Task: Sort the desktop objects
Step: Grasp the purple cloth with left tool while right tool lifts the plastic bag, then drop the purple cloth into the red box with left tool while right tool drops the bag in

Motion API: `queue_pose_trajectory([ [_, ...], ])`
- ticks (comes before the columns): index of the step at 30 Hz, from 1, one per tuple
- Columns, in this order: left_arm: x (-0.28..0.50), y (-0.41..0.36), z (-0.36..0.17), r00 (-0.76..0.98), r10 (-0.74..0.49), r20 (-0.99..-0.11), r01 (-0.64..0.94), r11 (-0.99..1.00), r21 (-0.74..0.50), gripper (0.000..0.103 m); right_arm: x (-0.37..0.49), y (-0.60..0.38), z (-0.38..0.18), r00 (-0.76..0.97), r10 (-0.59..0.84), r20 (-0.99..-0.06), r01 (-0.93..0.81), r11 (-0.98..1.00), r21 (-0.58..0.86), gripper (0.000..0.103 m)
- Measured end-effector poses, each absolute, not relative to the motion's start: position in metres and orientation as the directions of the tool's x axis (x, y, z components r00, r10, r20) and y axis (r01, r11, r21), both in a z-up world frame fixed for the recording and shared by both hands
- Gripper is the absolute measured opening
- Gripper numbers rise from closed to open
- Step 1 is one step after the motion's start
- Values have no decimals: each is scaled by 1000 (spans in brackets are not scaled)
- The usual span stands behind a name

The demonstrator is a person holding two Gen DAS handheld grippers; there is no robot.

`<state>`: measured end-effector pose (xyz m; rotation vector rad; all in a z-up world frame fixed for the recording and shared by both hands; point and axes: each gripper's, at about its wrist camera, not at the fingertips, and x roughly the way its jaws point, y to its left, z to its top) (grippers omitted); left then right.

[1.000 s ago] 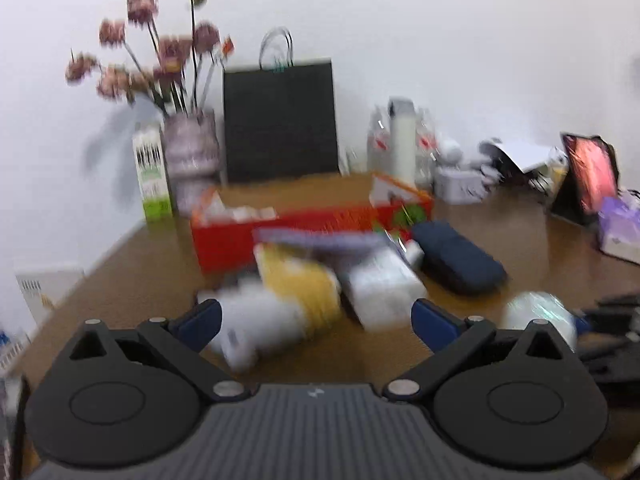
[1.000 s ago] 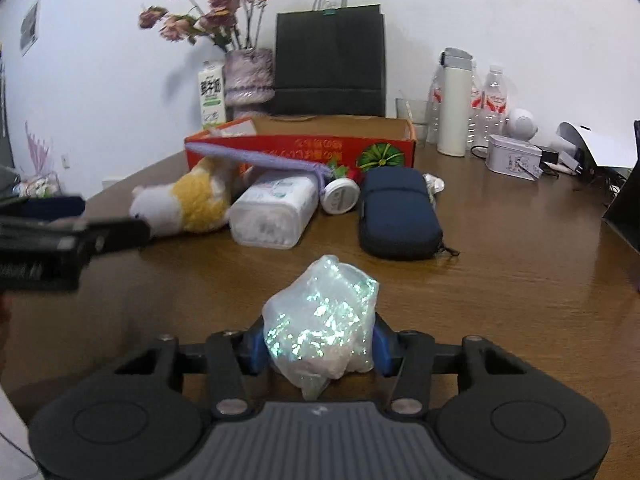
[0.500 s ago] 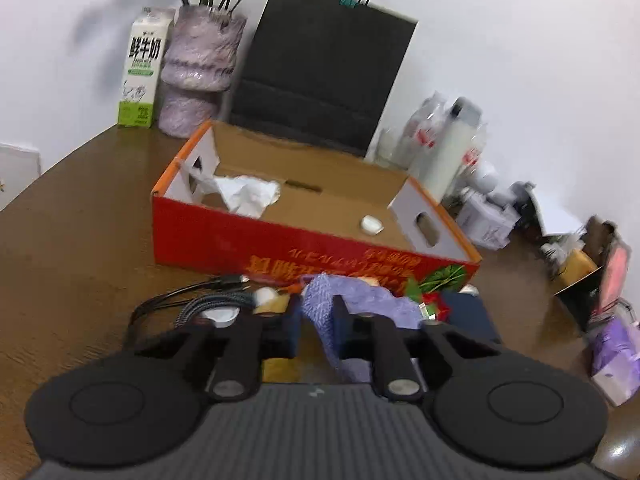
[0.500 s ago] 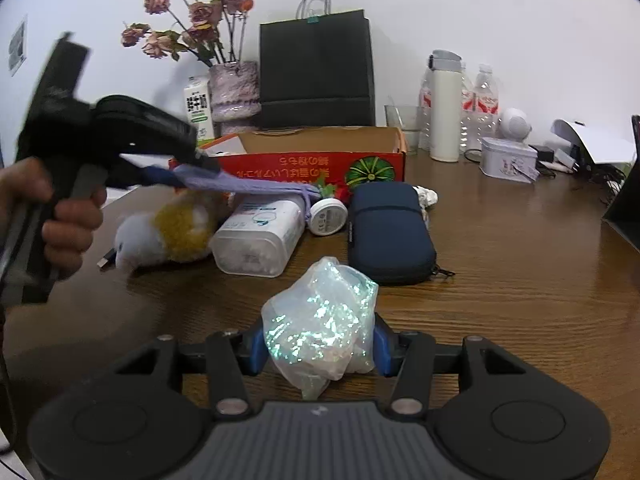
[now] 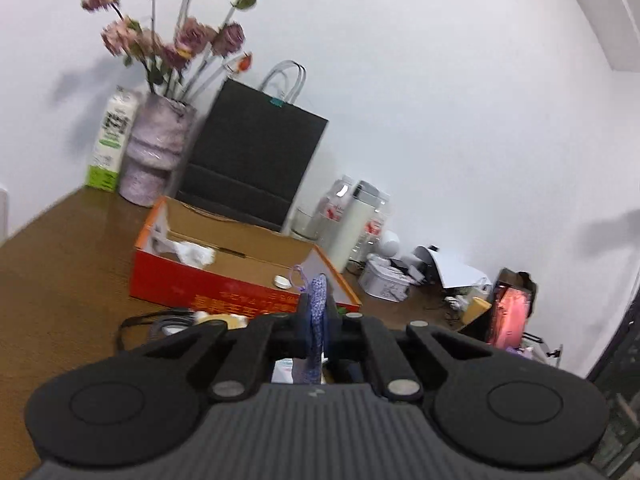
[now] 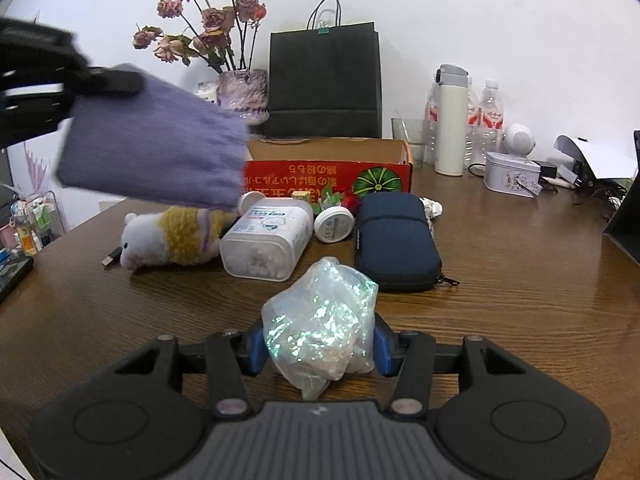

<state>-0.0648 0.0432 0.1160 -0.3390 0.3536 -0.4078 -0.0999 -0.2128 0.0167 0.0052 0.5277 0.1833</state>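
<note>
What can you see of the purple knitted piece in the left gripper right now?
The purple knitted piece is a soft, ribbed pouch or sleeve of lilac yarn, roughly rectangular, with a thin loop of thread at its top edge in the left wrist view. The left gripper is shut on one edge, and it hangs tilted in the air above the plush toy, clear of the table. Nothing else touches it. Motion blur hides finer detail.

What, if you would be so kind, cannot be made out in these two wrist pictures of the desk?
- Left gripper: right wrist view, motion-blurred and cut by the left edge; jaws unreadable there.
- Purple knitted cloth: left wrist view, only an edge-on strip shows between the shut jaws.
- Red cardboard box: right wrist view, its inside is hidden behind the front wall.
- Iridescent bag: contents unclear through the crinkled film.
- Plush toy: partly behind the cloth.
</note>
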Motion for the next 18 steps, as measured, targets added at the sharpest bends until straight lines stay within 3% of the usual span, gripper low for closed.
queue_pose_trajectory([
  [11,-63,62,120,883,-396,-252,306,892,-332,5,-99,-211,32,857,174,-484,-170,984,53,49],
  [18,11,65,151,873,-402,-274,330,903,-275,5,-54,-228,83,877,236,-418,-213,972,101,48],
])
